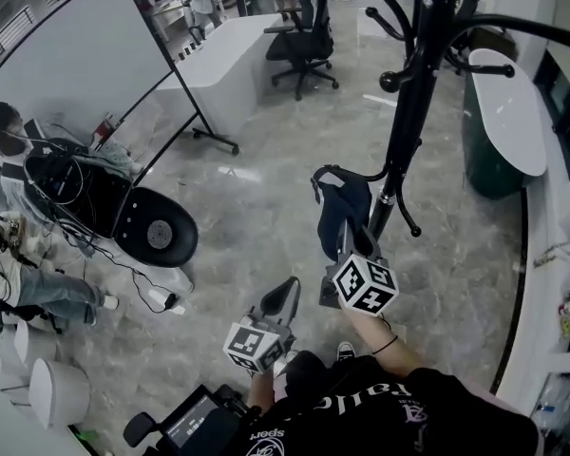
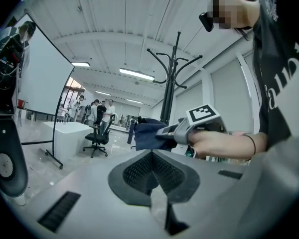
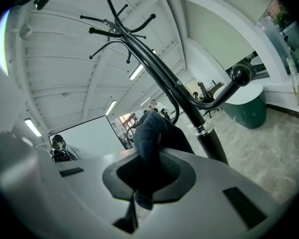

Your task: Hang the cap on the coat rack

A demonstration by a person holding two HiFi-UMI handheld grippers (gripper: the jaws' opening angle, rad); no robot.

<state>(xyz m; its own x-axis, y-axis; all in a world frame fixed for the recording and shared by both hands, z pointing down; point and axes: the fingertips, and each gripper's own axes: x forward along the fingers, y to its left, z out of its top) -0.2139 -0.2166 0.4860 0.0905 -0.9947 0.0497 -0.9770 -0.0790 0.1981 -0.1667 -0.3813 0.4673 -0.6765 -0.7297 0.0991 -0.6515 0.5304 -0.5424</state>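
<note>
Overhead, the right gripper [image 1: 347, 243] is clamped on the dark cap [image 1: 347, 202], holding it just beside the lower part of the rack [image 1: 408, 112], near a low hook; whether the cap touches that hook I cannot tell. The left gripper [image 1: 285, 294] hangs lower and nearer the person, with nothing in it. The floor [image 1: 266, 198] is glossy grey stone in an open office, with a whiteboard [image 1: 76, 55] and a chair [image 1: 302, 36] well apart from the rack. In the left gripper view its jaws meet, empty, with the cap visible beyond them. In the right gripper view the jaws pinch a fold of the cap, and a knobbed hook [image 3: 240, 75] sits up to the right. To do this well, I judge, bring the cap's opening or strap over a hook's knob, let it settle, and only then let go.
</note>
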